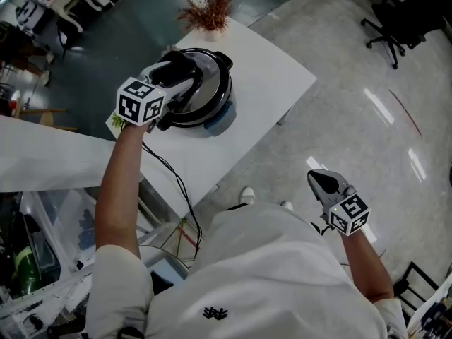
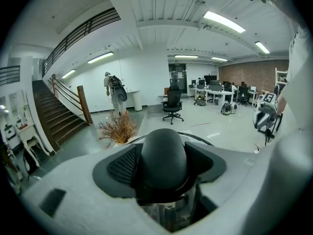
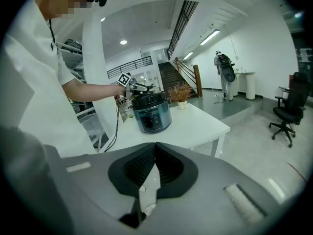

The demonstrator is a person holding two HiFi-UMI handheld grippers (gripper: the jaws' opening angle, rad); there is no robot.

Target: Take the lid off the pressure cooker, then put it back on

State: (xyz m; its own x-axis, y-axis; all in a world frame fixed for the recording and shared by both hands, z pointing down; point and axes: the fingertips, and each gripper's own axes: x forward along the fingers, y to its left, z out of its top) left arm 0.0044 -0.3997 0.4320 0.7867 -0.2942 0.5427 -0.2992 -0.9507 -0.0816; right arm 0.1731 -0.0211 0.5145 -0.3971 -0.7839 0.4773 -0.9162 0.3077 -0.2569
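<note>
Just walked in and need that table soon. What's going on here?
A person works on a pressure cooker on the white table with two handheld grippers. The left gripper straddles the lid handle; the lid sits on the cooker, and whether the pads press is unclear. The right gripper hangs shut and empty at their side.

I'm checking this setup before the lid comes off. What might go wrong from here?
1. The left gripper's jaws stand wide around the lid handle and are not clearly clamped on it, so a lift now might slip.
2. The right gripper hangs shut, away from the table, so nothing steadies the pressure cooker if that handle is twisted.
3. The dried plant stands close behind the cooker and might get knocked.
</note>
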